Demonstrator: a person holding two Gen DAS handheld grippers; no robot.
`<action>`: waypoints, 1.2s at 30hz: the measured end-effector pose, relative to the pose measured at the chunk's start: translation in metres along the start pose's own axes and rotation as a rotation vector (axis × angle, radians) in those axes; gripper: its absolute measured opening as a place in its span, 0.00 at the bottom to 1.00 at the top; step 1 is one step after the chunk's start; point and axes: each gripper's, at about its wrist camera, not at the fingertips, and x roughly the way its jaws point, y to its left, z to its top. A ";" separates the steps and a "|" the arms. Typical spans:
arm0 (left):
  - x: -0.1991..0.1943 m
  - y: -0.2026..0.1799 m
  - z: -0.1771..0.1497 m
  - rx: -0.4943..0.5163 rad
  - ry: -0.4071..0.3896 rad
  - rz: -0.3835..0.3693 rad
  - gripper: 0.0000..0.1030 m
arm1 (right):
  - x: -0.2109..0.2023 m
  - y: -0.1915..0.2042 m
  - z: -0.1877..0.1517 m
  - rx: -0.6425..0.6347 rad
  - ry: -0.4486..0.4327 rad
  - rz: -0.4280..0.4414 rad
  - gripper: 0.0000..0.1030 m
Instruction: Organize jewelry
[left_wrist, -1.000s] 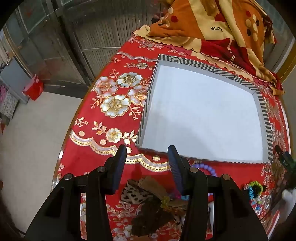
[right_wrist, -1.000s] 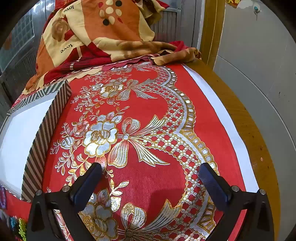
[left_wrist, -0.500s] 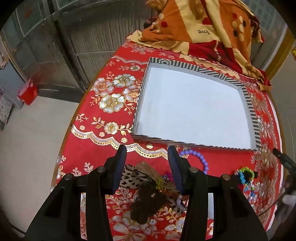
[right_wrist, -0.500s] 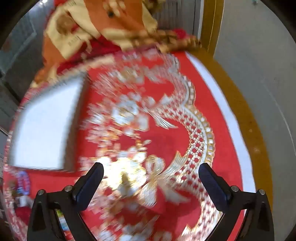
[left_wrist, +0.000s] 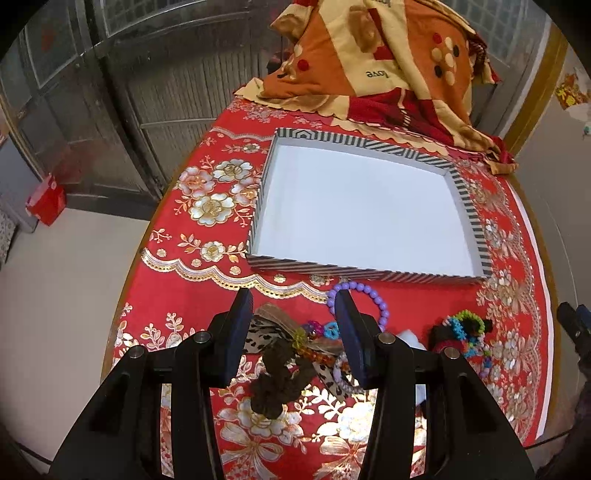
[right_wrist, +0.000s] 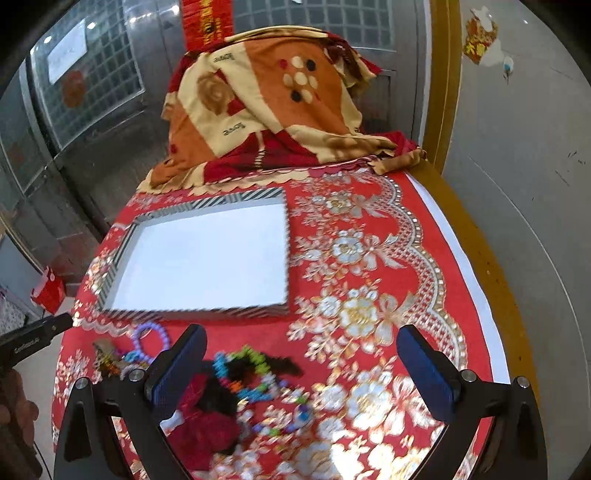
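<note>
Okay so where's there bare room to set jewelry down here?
The striped box has a bare white floor. The tablecloth is free right of the box. The near strip is crowded: purple bead bracelet, leopard scrunchie, colourful bead pile.

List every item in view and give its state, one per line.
Left gripper: open, holding nothing, above the pile.
Right gripper: wide open, holding nothing.
Tray: empty, flat on the tablecloth.
Purple bracelet: loose on the cloth, outside the tray.
Hair-tie pile: heaped, unsorted.
Bead cluster: tangled, outside the tray.
Blanket: crumpled behind the tray.
</note>
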 end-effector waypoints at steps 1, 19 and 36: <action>-0.002 -0.001 -0.002 0.004 -0.004 -0.001 0.44 | -0.003 0.007 -0.002 -0.013 -0.001 -0.017 1.00; -0.012 0.001 -0.014 0.019 -0.007 -0.027 0.44 | -0.024 0.071 -0.011 -0.114 -0.011 0.019 1.00; -0.013 0.002 -0.016 0.030 -0.016 -0.024 0.44 | -0.020 0.071 -0.014 -0.105 -0.011 0.060 1.00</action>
